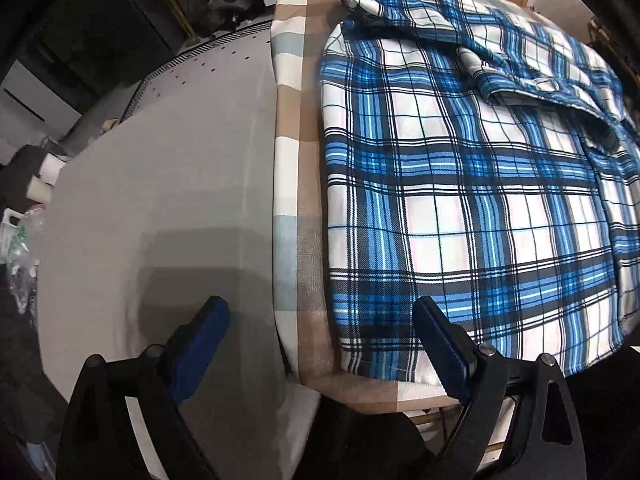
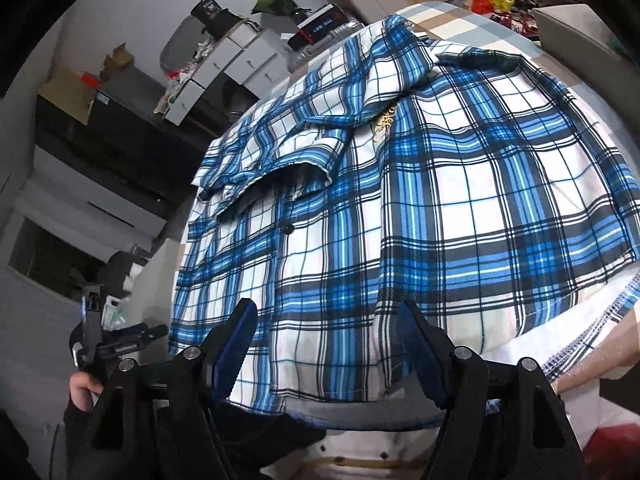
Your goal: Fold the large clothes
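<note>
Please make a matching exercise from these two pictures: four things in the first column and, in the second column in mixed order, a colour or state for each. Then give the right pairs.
Column 1
1. plaid cotton shirt
2. checked cloth under the shirt
3. left gripper
4. small round shirt button

Column 2
A. beige, white and pale blue squares
B. open, holding nothing
C. blue, white and black, lying partly folded
D. dark, on the front placket

Right pairs: 1-C, 2-A, 3-B, 4-D
</note>
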A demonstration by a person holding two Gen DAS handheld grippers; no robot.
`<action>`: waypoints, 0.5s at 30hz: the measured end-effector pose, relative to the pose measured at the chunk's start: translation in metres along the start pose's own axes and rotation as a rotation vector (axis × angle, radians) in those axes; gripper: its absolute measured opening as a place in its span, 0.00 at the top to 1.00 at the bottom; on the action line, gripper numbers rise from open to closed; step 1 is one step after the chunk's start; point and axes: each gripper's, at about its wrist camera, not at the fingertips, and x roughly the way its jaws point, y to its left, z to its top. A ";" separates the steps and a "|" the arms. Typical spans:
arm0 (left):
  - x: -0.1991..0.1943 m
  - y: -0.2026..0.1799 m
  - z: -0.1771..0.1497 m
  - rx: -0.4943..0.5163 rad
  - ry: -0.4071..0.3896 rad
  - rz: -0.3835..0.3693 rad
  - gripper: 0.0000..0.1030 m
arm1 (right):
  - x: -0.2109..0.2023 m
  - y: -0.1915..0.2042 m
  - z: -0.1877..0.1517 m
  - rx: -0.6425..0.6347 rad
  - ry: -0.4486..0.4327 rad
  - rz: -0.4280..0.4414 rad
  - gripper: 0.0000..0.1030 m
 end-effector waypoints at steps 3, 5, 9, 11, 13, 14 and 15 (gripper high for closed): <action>0.003 -0.011 0.002 0.042 0.003 0.054 0.12 | 0.001 0.002 0.001 0.000 0.001 0.000 0.29; 0.003 -0.012 0.002 0.024 0.013 0.055 0.12 | 0.001 0.002 0.001 0.003 -0.001 0.001 0.29; -0.006 -0.016 0.004 0.014 0.038 -0.061 0.12 | -0.002 0.001 0.001 0.004 -0.005 0.005 0.29; -0.002 -0.020 0.003 0.010 0.068 -0.086 0.12 | -0.002 0.000 0.000 0.004 -0.001 0.006 0.29; 0.007 -0.014 0.005 -0.045 0.117 -0.159 0.12 | -0.001 0.001 0.000 0.007 0.005 0.011 0.29; 0.014 -0.008 0.007 -0.085 0.138 -0.203 0.12 | 0.000 0.001 0.000 0.010 0.009 0.019 0.29; 0.018 -0.003 0.009 -0.111 0.147 -0.227 0.13 | 0.000 0.001 -0.001 0.010 0.015 0.027 0.29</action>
